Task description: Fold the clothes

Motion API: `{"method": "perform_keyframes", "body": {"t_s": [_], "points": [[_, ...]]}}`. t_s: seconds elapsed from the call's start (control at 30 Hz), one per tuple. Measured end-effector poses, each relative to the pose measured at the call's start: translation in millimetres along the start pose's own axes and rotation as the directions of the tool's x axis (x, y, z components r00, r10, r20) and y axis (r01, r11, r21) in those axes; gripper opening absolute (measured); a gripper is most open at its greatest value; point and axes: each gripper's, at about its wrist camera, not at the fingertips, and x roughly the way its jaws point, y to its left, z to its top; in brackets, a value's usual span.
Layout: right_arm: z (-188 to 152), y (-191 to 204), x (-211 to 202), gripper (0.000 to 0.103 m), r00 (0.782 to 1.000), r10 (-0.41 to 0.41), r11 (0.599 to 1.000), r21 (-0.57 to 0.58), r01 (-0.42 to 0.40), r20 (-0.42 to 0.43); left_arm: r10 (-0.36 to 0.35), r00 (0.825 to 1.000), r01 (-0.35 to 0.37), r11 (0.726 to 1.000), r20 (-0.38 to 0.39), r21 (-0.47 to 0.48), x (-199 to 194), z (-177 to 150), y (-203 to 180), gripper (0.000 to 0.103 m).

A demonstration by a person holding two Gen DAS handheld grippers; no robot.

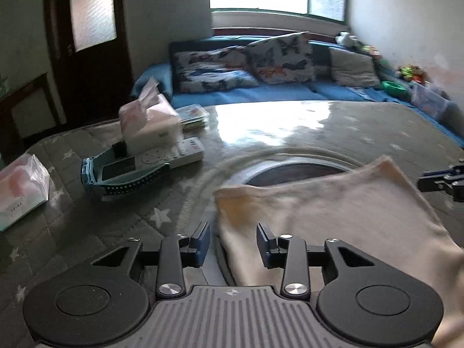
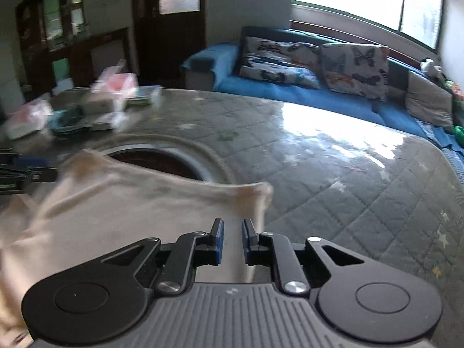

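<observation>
A cream cloth garment (image 1: 333, 211) lies on the grey quilted table cover (image 1: 116, 226), partly over a round dark opening (image 1: 293, 171). My left gripper (image 1: 233, 230) is open, its jaws astride the cloth's left edge, nothing clamped. In the right wrist view the same cloth (image 2: 130, 214) is blurred and its right corner looks lifted. My right gripper (image 2: 232, 226) has its jaws a narrow gap apart with the cloth's right edge between them; I cannot tell whether they pinch it. The right gripper's tip also shows in the left wrist view (image 1: 443, 181).
A tissue pack (image 1: 150, 119), a remote control (image 1: 174, 155), a teal device (image 1: 116, 171) and a plastic-wrapped box (image 1: 20, 191) sit at the table's left. A blue sofa (image 1: 261, 92) with butterfly cushions stands behind the table. Glare from the window lies on the cover (image 2: 333, 133).
</observation>
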Motion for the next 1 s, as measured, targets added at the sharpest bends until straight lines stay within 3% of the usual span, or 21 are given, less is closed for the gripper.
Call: {"method": "perform_keyframes", "body": {"t_s": [0.13, 0.23, 0.43, 0.53, 0.77, 0.83, 0.9, 1.0], "points": [[-19, 24, -40, 0.014, 0.997, 0.081, 0.995, -0.054, -0.081, 0.002, -0.042, 0.999, 0.041, 0.998, 0.021, 0.057, -35, -20, -16, 0.044], [-39, 45, -69, 0.028, 0.989, 0.147, 0.983, -0.11, -0.148, -0.012, -0.042, 0.999, 0.04, 0.996, 0.026, 0.082, -57, -41, -21, 0.044], [-77, 89, -109, 0.031, 0.968, 0.237, 0.935, -0.253, -0.249, -0.076, 0.023, 0.999, -0.025, 0.999, 0.029, 0.042, -84, -77, -11, 0.046], [-89, 108, -113, 0.031, 0.959, 0.266, 0.913, -0.292, -0.285, -0.102, 0.05, 0.998, -0.05, 0.999, 0.03, -0.003, -93, -89, 1, 0.049], [-98, 137, -91, 0.031, 0.963, 0.25, 0.882, -0.387, -0.27, -0.102, 0.093, 0.996, -0.092, 0.991, 0.007, -0.098, -106, -106, 30, 0.053], [-98, 141, -87, 0.03, 0.962, 0.255, 0.878, -0.393, -0.273, -0.099, 0.1, 0.995, -0.098, 0.988, 0.006, -0.122, -107, -106, 36, 0.053], [-98, 144, -83, 0.009, 0.961, 0.26, 0.874, -0.4, -0.277, -0.096, 0.101, 0.995, -0.097, 0.984, 0.017, -0.147, -108, -102, 40, 0.054], [-100, 146, -89, 0.002, 0.958, 0.272, 0.865, -0.412, -0.285, -0.092, 0.109, 0.994, -0.103, 0.981, 0.026, -0.164, -105, -95, 47, 0.055]]}}
